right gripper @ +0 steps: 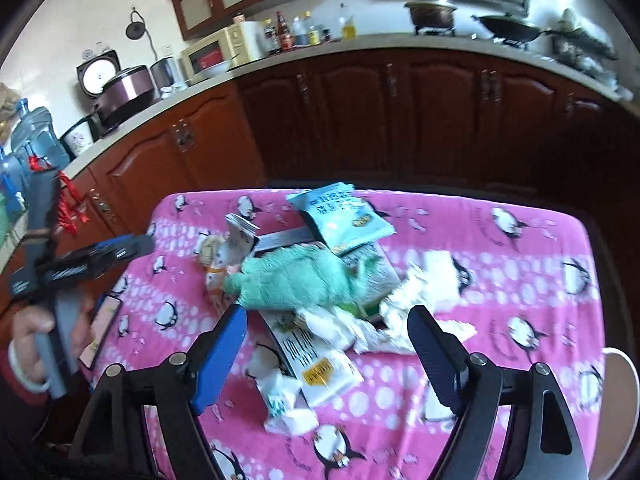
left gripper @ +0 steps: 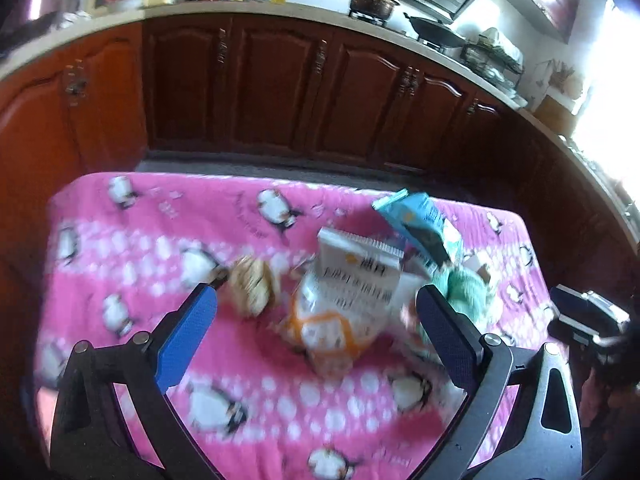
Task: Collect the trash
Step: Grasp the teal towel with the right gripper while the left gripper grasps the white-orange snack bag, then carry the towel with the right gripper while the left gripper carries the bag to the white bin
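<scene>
A pile of trash lies on the pink penguin tablecloth (left gripper: 132, 240). My left gripper (left gripper: 316, 300) hangs open over a white-and-orange snack bag (left gripper: 336, 320), with a tan round wrapper (left gripper: 254, 286) just beside its left finger. A light blue bag (right gripper: 340, 216) and a mint green cloth (right gripper: 300, 280) lie behind. My right gripper (right gripper: 328, 320) is open above crumpled white tissue (right gripper: 408, 304) and a white wrapper with a yellow label (right gripper: 320, 368); nothing is pressed between its pads. The left gripper (right gripper: 134, 246) shows at the left of the right wrist view, the right gripper (left gripper: 568, 308) at the right edge of the left wrist view.
Dark wooden cabinets (right gripper: 400, 120) and a counter with a microwave (right gripper: 216, 54), bottles and pots run behind the table. Water jugs (right gripper: 36, 136) stand at the far left. A flat pink-framed object (right gripper: 102, 328) lies at the table's left edge, near a hand (right gripper: 32, 332).
</scene>
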`<state>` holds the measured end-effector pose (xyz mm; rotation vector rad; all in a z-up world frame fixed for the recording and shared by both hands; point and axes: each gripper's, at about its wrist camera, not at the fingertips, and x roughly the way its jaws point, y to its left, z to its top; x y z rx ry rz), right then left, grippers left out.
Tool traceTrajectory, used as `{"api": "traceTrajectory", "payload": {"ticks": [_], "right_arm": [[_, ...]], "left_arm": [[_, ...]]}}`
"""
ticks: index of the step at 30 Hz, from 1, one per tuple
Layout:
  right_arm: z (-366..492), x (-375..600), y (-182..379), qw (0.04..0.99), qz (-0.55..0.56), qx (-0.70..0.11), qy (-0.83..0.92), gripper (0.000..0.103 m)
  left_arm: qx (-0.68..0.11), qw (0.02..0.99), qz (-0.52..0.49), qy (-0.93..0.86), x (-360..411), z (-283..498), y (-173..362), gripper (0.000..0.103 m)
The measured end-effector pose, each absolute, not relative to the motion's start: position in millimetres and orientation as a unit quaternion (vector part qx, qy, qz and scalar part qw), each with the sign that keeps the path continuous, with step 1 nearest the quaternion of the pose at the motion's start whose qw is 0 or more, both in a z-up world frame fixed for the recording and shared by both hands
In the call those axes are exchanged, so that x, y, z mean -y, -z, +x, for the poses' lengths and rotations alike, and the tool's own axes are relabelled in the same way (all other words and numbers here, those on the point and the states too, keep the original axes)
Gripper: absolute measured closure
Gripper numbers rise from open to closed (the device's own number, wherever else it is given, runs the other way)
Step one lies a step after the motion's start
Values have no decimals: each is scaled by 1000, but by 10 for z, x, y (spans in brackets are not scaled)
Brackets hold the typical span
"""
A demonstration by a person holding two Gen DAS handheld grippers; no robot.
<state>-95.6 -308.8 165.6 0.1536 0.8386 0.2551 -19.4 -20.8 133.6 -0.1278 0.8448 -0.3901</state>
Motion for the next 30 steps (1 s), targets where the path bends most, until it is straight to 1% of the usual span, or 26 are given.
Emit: {"api": "traceTrajectory", "payload": {"ticks": [5,13,15,17,21,22,23,24,25,26,27,28,29,30], "right_arm": [[-654,3113,-1500,873,128,-444,-155,22],[-258,3212,-1109,819,249,-490,-164,22],[-190,3230,-1068,817,260,-490,-158,21],[-102,3225,-1027,816,260,-492,-154,16],[50,3175,-864,798,266,-516,-161,15],[77,3176,-813,796,270,-518,-161,15],[113,3172,-770,794,274,-518,-160,15],[145,3168,-736,793,279,-518,-161,15],[161,3167,-710,791,284,-517,-161,18],[184,3164,-674,787,293,-517,-163,31],[199,3161,-635,783,303,-517,-168,33],[206,3153,-605,780,309,-515,-174,36],[199,3142,-602,781,310,-513,-177,39],[180,3132,-611,784,305,-510,-179,41]], "left_arm": [[-451,858,-60,239,357,329,-1100,3],[-462,828,-103,302,405,690,-942,3],[-460,823,-105,318,408,722,-933,3],[-466,817,-86,330,428,746,-915,3],[-475,809,-70,338,445,790,-858,4],[-480,807,-68,337,471,809,-830,7],[-483,803,-68,341,488,811,-805,23],[-489,799,-64,343,502,812,-784,45],[-497,796,-56,340,524,806,-757,57],[-507,795,-37,330,554,800,-712,66],[-510,793,-32,331,559,785,-692,71],[-510,793,-32,331,556,766,-683,72],[-502,800,-36,327,523,724,-711,76],[-497,803,-43,325,486,703,-744,80]]}}
